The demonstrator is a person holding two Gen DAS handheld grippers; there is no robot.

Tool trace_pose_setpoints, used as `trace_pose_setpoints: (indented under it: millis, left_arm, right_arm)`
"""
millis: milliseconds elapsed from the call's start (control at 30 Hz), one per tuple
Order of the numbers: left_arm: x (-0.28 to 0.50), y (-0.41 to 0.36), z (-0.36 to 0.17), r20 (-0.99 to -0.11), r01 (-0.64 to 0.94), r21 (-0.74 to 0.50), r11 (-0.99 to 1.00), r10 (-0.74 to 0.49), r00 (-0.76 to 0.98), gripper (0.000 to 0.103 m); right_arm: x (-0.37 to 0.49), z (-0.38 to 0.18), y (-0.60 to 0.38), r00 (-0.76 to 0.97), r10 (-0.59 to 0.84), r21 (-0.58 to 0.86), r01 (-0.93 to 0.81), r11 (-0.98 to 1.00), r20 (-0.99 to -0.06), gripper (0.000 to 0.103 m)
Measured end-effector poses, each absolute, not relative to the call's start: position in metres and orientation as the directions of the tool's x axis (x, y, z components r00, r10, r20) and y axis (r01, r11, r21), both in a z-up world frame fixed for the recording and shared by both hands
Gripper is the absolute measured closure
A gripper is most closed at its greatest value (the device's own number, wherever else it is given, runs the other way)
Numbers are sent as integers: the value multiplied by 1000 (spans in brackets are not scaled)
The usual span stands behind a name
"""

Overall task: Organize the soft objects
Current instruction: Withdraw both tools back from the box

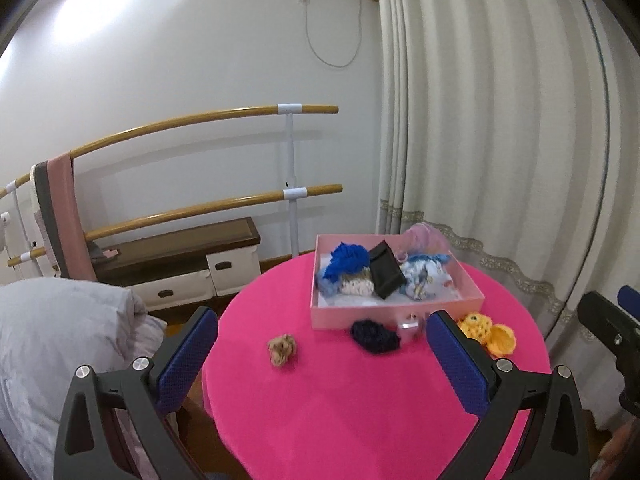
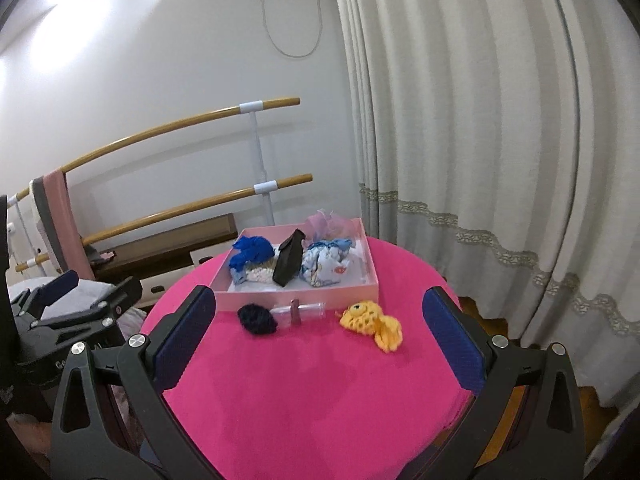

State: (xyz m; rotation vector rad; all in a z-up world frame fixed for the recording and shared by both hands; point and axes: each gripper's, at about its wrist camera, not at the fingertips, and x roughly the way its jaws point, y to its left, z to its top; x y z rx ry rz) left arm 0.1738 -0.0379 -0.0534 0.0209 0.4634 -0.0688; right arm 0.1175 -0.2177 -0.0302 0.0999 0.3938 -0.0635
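1. Desk (image 1: 320,400), round, pink cloth, fills the lower centre of both views. Curtain (image 1: 500,140) hangs close behind it at right.
2. Pink tray (image 1: 396,314), centre frame at the desk's far side. Already holds a blue knit piece (image 1: 348,258), a black pouch (image 1: 384,276), a pale printed cloth (image 1: 424,280), and a pink frilly item at the back corner.
3. Left claw (image 1: 322,338), lower frame: spread wide, holding nothing, hanging above the near desk.
4. Right claw (image 2: 320,326), lower frame: likewise spread, empty.
5. Loose soft things in front of the tray: yellow crochet fish (image 2: 372,320) right of centre, dark knit ball (image 2: 258,318) centre, tan fuzzy ball (image 1: 283,350) left of centre.
6. Small clear bottle (image 2: 298,311) lies just beside the dark ball, against the tray's front wall.
7. Risks, as judged: a reach for the dark ball may knock the bottle rolling; the fish sits near the desk edge, so a glancing pinch could push it off; soft yarn may slip from a shallow pinch.
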Motion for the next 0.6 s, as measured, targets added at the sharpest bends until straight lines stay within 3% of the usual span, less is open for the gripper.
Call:
trace_pose_setpoints:
  millis: [267,600]
  left_arm:
    - [125,-21,-41,-414,50,-12,999,-50,909,0]
    - [121,-7,-51,-420,28,-38,999,-42,906,0]
  right_arm:
    - [95,-22,-211,933,-38,68,67,995,-358,0]
    - [100,-30,-215,926,-33,85,70,994,-376,0]
